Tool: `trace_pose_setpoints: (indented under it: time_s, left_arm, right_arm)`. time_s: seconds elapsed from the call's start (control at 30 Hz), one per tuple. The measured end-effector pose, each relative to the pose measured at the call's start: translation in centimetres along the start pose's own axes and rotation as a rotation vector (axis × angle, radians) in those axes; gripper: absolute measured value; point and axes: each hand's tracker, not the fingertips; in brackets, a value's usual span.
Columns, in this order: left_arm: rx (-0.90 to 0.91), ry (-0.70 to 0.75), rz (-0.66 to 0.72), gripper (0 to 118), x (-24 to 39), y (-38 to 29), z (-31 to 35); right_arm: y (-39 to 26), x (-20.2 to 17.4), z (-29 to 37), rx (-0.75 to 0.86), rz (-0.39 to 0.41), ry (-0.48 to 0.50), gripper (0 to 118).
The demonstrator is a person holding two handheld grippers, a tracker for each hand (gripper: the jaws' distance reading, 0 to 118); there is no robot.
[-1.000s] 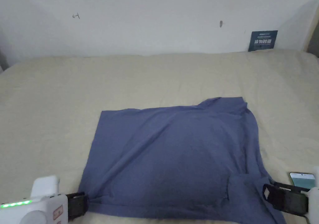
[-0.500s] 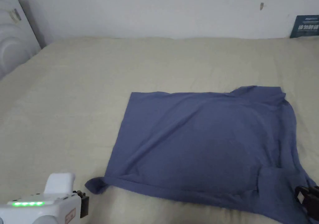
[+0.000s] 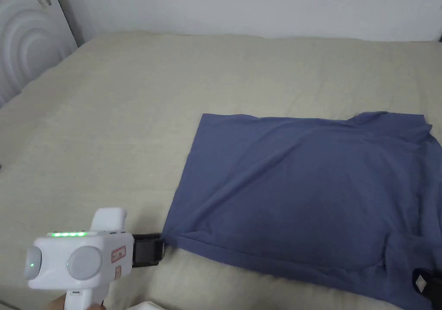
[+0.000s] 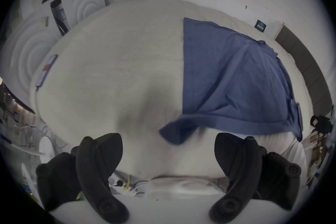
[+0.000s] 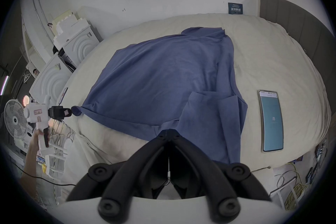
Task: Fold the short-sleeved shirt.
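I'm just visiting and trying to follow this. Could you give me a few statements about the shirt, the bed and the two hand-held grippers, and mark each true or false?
1. The blue shirt lies on a beige bed. True.
2. The left hand-held gripper is clamped on the shirt. False: its jaws stand wide apart, the shirt corner loose in front of them.
3. The right hand-held gripper has its jaws closed at the shirt's near edge. True.
4. A phone lies on top of the shirt. False: it lies on the bed beside it.
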Motion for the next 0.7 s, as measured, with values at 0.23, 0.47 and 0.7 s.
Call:
trace_pose_setpoints:
  time_s: [0.23, 0.47, 0.7]
  left_arm:
    - [-0.065, 0.009, -0.006, 94, -0.7, 0.2, -4.3]
    - [0.01, -0.037, -0.058, 2, -0.1, -0.3, -1.6]
    - [0.004, -0.036, -0.139, 1, 1.3, -0.1, -0.5]
  right_arm:
    - [-0.3, 0.3, -1.2, -0.054, -0.002, 0.001, 3]
    - [-0.5, 1.6, -1.3, -0.061, -0.04, -0.007, 3]
    - [-1.0, 2.8, -0.5, -0.053, -0.062, -0.02, 3]
